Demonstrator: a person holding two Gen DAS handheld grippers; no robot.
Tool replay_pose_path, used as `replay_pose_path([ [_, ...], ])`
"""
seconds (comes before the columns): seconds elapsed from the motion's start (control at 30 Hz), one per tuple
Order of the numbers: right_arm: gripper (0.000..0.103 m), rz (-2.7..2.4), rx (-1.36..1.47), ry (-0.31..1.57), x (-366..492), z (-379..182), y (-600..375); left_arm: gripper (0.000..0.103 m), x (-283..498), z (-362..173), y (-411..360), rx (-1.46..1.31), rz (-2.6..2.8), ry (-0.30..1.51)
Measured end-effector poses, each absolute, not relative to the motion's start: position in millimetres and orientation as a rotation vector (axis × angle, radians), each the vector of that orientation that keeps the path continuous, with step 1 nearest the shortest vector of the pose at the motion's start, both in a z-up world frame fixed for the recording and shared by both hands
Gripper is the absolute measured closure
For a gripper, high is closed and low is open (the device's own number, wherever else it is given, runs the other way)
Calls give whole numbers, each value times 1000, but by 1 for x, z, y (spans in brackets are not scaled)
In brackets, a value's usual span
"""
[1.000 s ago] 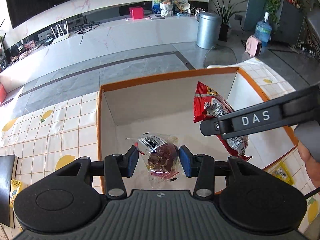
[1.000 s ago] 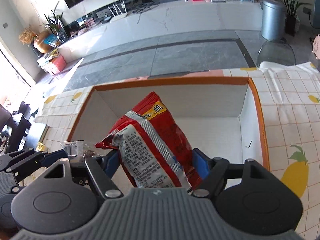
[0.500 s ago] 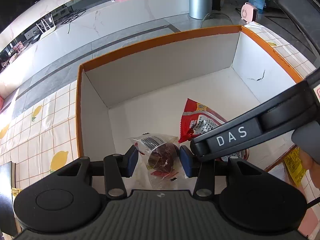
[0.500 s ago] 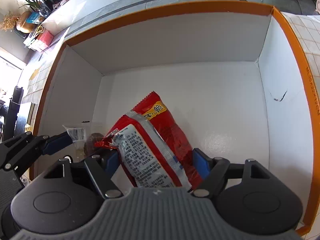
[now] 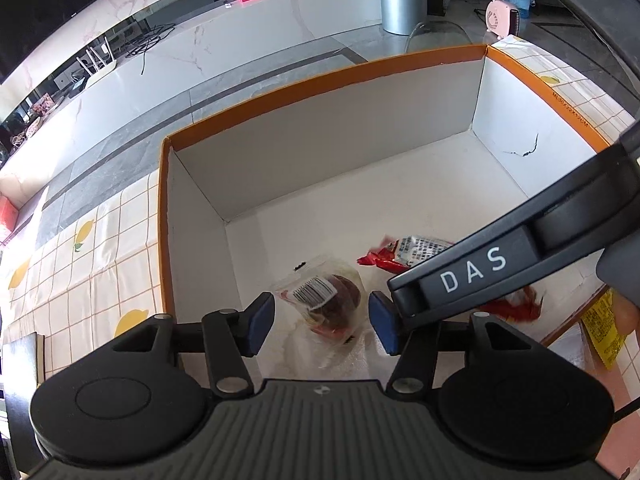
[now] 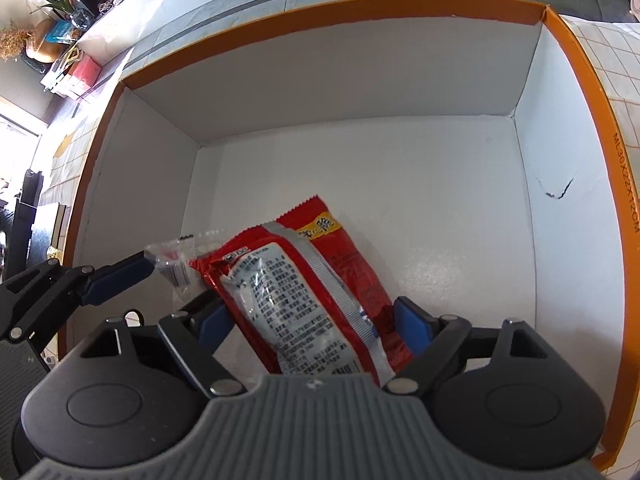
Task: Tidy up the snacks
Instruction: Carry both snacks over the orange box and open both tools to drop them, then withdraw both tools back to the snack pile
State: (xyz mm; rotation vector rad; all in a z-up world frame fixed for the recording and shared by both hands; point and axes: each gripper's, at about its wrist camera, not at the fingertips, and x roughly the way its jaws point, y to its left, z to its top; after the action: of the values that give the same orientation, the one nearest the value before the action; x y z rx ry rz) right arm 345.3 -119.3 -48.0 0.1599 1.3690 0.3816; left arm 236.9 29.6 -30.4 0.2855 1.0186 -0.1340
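Both grippers reach into a white box with an orange rim (image 5: 320, 76). My left gripper (image 5: 322, 320) is open; a clear packet with a dark red snack and a barcode (image 5: 328, 300) lies on the box floor between its blue pads, touching neither. My right gripper (image 6: 312, 320) is open; a red snack bag with a printed silver back (image 6: 304, 288) lies loose between its pads on the box floor. The red bag also shows in the left wrist view (image 5: 404, 252), partly hidden by the right gripper's arm. The left gripper's finger (image 6: 116, 278) and the clear packet (image 6: 176, 256) show in the right wrist view.
The box (image 6: 592, 120) stands on a tablecloth with a lemon check pattern (image 5: 80, 256). A yellow snack packet (image 5: 604, 332) lies outside the box at the right, by a hand. A dark object (image 5: 20, 360) sits at the table's left edge.
Both grippers have gone lower into the box and opened. The clear packet and the red bag have dropped from the pads and now rest on the box floor.
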Motion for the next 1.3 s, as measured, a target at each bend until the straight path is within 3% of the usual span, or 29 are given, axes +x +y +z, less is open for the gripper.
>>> replay_pose_path([
  [0.2, 19, 382, 173, 1352, 344, -45, -118, 30, 233, -24, 31, 286, -125, 1000],
  [0.77, 19, 417, 131, 1183, 295, 9, -150, 26, 172, 18, 20, 213, -71, 846],
  [1.03, 19, 447, 106, 1003, 226, 41, -187, 25, 122, 35, 18, 77, -77, 787],
  [1.3, 19, 373, 76, 884, 133, 20, -216, 25, 78, 20, 8, 0, -114, 796],
])
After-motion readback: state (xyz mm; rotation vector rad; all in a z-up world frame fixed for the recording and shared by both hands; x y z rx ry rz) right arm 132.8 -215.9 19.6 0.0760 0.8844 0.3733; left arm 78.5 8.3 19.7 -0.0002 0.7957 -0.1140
